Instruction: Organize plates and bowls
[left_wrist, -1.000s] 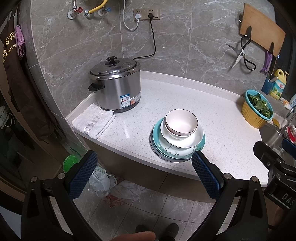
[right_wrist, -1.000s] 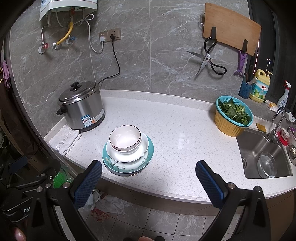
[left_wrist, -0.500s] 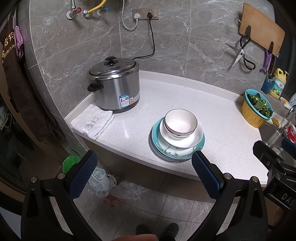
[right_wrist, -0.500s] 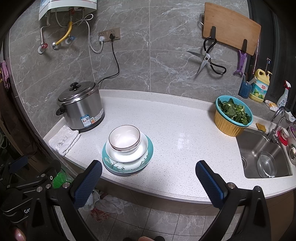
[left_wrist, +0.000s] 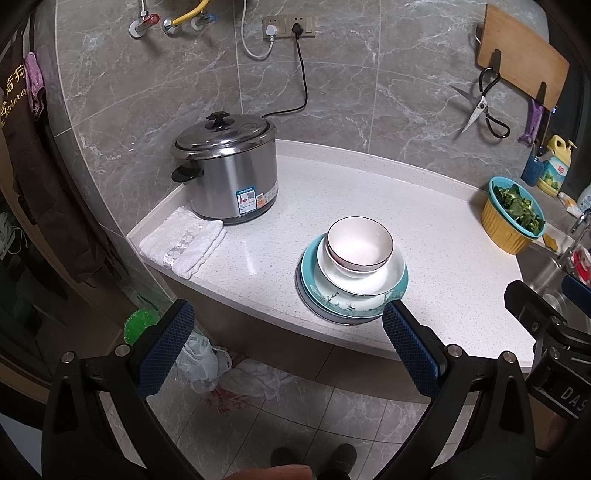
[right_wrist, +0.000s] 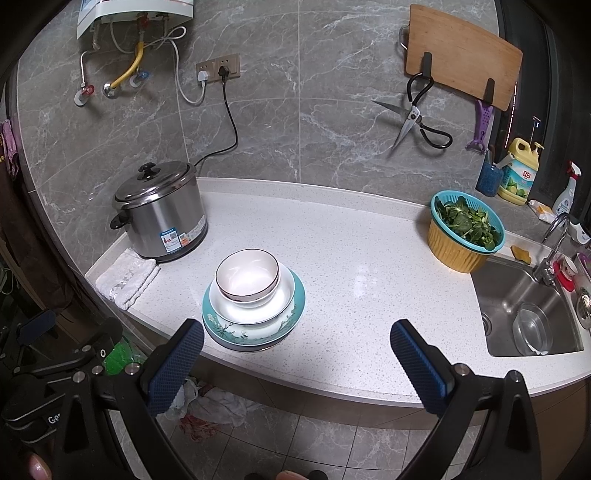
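A stack of dishes stands near the front edge of the white counter (left_wrist: 369, 192): a small white bowl (left_wrist: 359, 244) with a dark rim on top, a wider white bowl (left_wrist: 391, 273) under it, then a teal floral plate (left_wrist: 332, 295). The stack also shows in the right wrist view, with the small bowl (right_wrist: 246, 275) on the teal plate (right_wrist: 255, 332). My left gripper (left_wrist: 288, 339) is open and empty, held off the counter's front edge, below the stack. My right gripper (right_wrist: 295, 354) is open and empty, just in front of the stack.
A steel rice cooker (left_wrist: 227, 170) and a folded white towel (left_wrist: 183, 242) stand at the left. A yellow and teal basket of greens (right_wrist: 463, 230) sits by the sink (right_wrist: 524, 314), which holds a metal bowl. Scissors and a cutting board hang on the wall.
Both views have barely shifted; the stack sits very slightly lower and further left in the right wrist view. Both grippers stay open.
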